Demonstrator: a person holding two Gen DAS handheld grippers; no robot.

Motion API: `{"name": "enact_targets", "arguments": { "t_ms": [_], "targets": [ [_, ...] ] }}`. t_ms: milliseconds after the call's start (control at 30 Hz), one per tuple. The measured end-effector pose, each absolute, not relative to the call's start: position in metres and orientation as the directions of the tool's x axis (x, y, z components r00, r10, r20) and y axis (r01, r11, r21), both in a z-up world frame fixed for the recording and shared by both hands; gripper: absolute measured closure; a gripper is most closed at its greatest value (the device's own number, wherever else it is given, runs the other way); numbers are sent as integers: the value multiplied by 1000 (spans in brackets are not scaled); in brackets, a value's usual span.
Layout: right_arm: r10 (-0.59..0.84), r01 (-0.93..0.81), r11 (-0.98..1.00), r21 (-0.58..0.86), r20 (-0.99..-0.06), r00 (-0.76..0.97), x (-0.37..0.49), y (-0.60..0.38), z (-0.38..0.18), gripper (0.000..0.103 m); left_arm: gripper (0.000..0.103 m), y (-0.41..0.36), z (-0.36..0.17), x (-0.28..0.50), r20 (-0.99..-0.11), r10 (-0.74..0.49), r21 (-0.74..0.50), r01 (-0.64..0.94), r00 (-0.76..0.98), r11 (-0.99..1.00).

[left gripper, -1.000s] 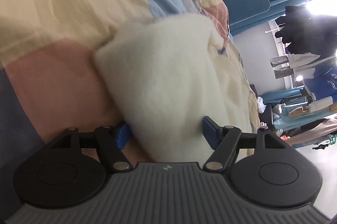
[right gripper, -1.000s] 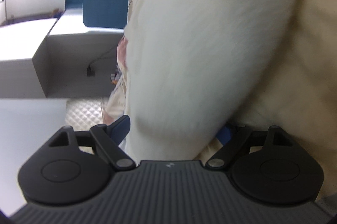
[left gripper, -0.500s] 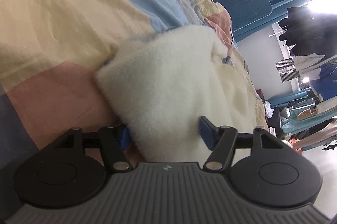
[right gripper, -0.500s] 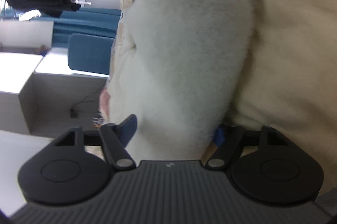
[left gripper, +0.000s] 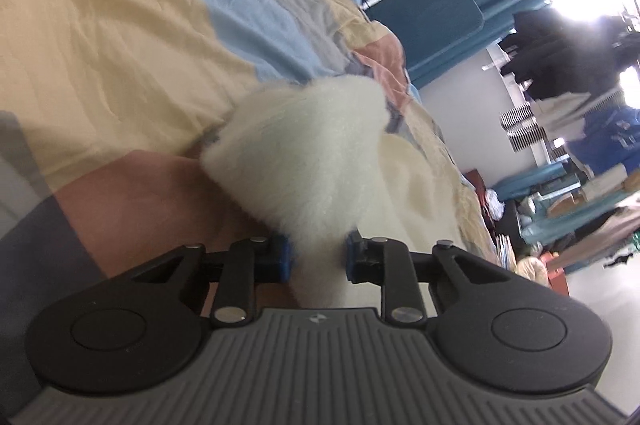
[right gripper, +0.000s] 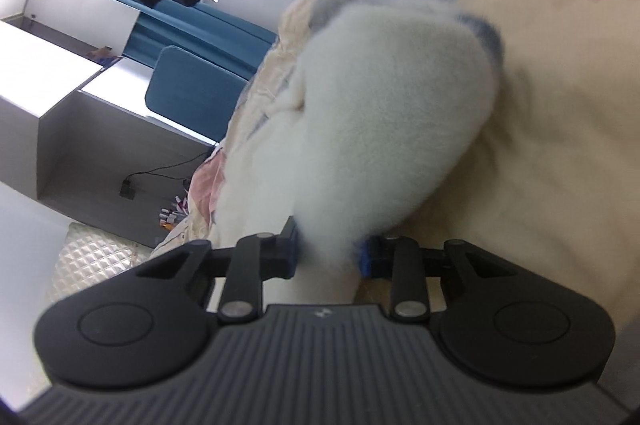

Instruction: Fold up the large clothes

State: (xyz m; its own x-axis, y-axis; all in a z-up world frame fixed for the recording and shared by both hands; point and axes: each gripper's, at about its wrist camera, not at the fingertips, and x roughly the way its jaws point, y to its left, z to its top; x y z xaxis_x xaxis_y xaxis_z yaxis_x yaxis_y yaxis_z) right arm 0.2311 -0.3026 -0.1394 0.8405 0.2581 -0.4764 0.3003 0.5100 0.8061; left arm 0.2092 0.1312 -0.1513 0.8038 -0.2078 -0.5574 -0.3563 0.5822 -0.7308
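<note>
- Bed with a patchwork quilt (left gripper: 120, 37) in cream, blue, pink and grey blocks; blue chair (left gripper: 424, 5) and hanging clothes (left gripper: 568, 57) behind.
- Since a second ago both claws have narrowed from wide spread.
- Left claw (left gripper: 318, 257) closing, blue pads pinching the fluffy white garment (left gripper: 312, 153), bunched into a cone.
- Right claw (right gripper: 329, 251) closing, pinching the same fleece (right gripper: 384, 113), lying on the quilt.

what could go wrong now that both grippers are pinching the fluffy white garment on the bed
1. The left gripper and right gripper, jaws closing, pinch only narrow bunches of the fluffy white garment; the thick pile may slip out.
2. The patchwork quilt lies right underneath and could get caught and dragged along.
</note>
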Motion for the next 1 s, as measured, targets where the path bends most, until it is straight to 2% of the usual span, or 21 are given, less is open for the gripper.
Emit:
{"name": "enact_targets", "arguments": {
  "t_ms": [300, 500, 667, 800, 1000],
  "targets": [
    [279, 241, 537, 808, -440, 854, 187, -316, -104, 77, 77, 133, -103, 147, -509, -248, -736, -267, 824, 622],
    [303, 202, 612, 764, -463, 833, 162, -322, -69, 77, 77, 133, -64, 109, -527, -297, -704, -213, 796, 678],
    [301, 163, 629, 760, -431, 851, 131, -324, -57, 77, 77, 134, -53, 74, -505, -305, -714, -193, 807, 672],
    [296, 156, 638, 754, -428, 854, 138, -323, -59, 77, 73, 134, -57, 79, -514, -312, -722, -206, 799, 661],
    [299, 154, 629, 762, -420, 857, 165, -321, -46, 77, 71, 138, -46, 118, -477, -302, -746, -199, 826, 636]
  ]
}}
